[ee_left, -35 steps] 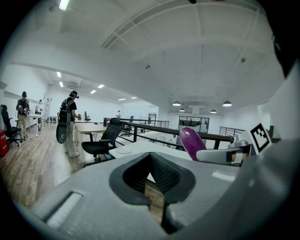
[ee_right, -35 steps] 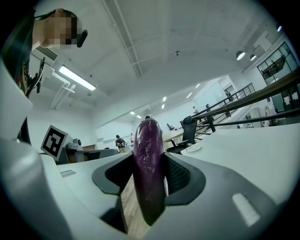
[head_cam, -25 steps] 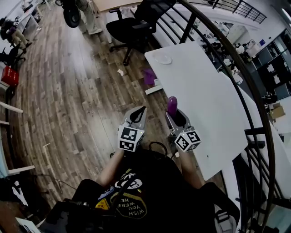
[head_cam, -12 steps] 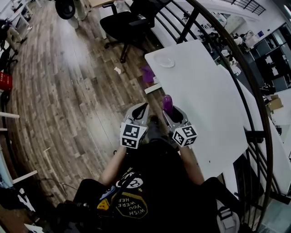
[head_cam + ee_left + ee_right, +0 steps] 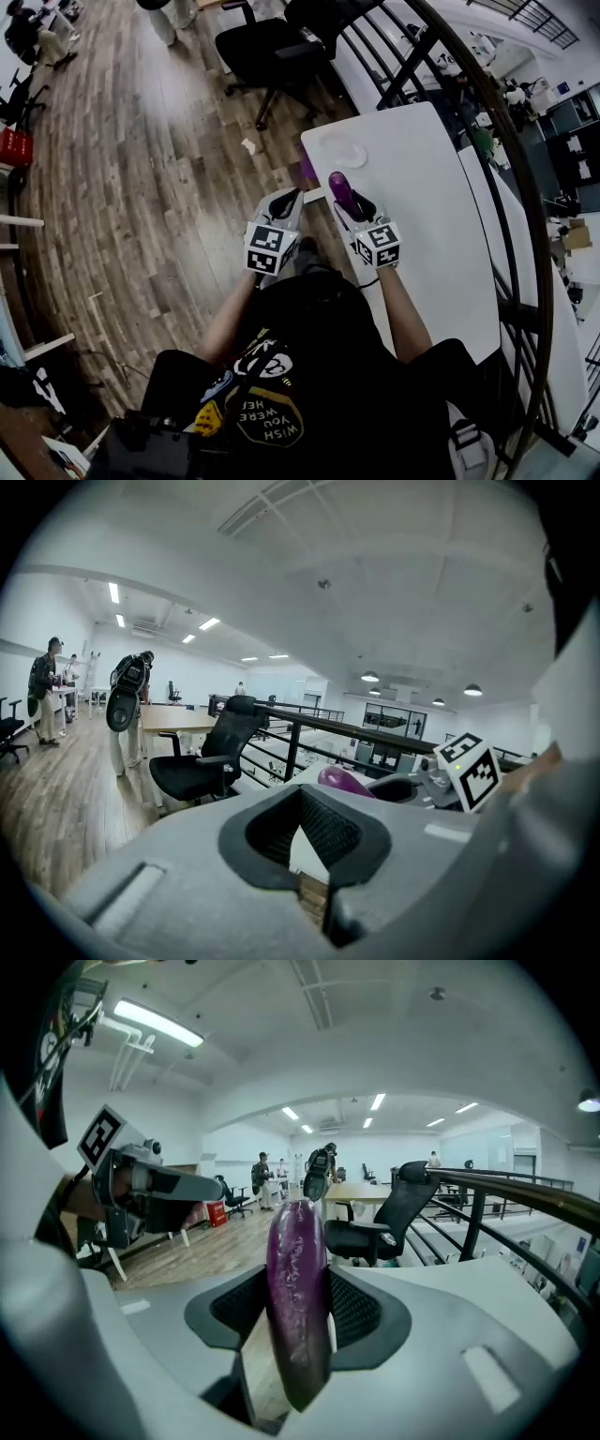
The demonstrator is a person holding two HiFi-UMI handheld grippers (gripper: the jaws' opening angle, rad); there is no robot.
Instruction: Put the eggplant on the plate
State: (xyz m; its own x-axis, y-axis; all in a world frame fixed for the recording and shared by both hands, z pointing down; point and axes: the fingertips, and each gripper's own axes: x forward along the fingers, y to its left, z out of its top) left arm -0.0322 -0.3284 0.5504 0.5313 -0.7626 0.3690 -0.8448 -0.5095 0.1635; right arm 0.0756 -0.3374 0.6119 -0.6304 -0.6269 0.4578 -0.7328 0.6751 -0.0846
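A long purple eggplant (image 5: 341,191) stands between the jaws of my right gripper (image 5: 349,204), which is shut on it above the near-left part of the white table (image 5: 427,234). In the right gripper view the eggplant (image 5: 298,1297) stands upright between the ribbed pads of the right gripper (image 5: 298,1290). The clear plate (image 5: 343,150) lies just beyond the eggplant's tip, near the table's far end. My left gripper (image 5: 296,193) hangs beside the table over the wooden floor, tips together and holding nothing. In the left gripper view the left gripper (image 5: 302,794) has the eggplant (image 5: 342,780) to its right.
A black office chair (image 5: 272,47) stands past the table's far end. A dark curved railing (image 5: 487,141) runs along the table's right side. A purple object (image 5: 308,167) lies on the floor by the table's left edge. People stand far off on the wooden floor (image 5: 141,187).
Both grippers have moved forward along the table's left edge toward the plate. The eggplant stayed in the right gripper, and its tip now lies close to the plate.
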